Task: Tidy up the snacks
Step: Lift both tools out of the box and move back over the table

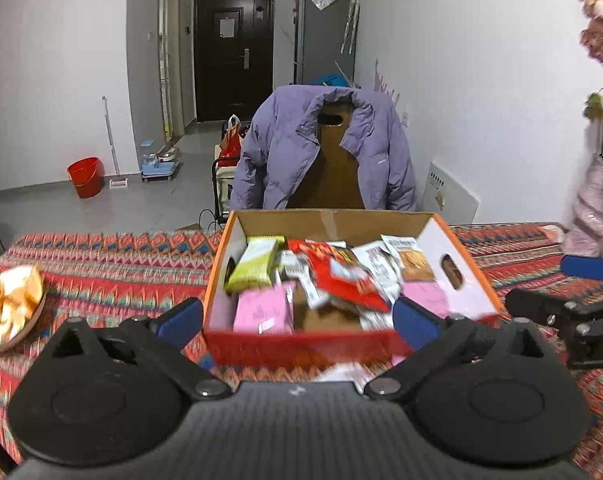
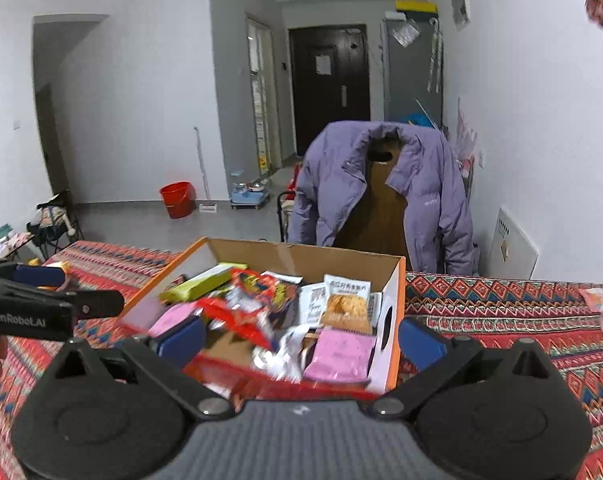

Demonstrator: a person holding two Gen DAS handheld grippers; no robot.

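left wrist view: my left gripper [image 1: 297, 320] hangs with jaws spread wide, nothing between the blue pads. the cardboard box [image 1: 333, 220] sits on the patterned tablecloth [image 1: 101, 264], straight ahead, packed with snacks: a green packet [image 1: 253, 264], a red packet [image 1: 345, 276], a pink packet [image 1: 261, 312]. a plate of chips [image 1: 9, 304] lies well to the left. the right gripper [image 1: 581, 304] shows at the right edge.

right wrist view: my right gripper [image 2: 301, 340] is also fully spread, holding nothing, its pads either side of the box's near right corner. a cracker packet [image 2: 347, 304] stands against the right wall. a purple jacket [image 2: 429, 200] drapes a chair behind the table.
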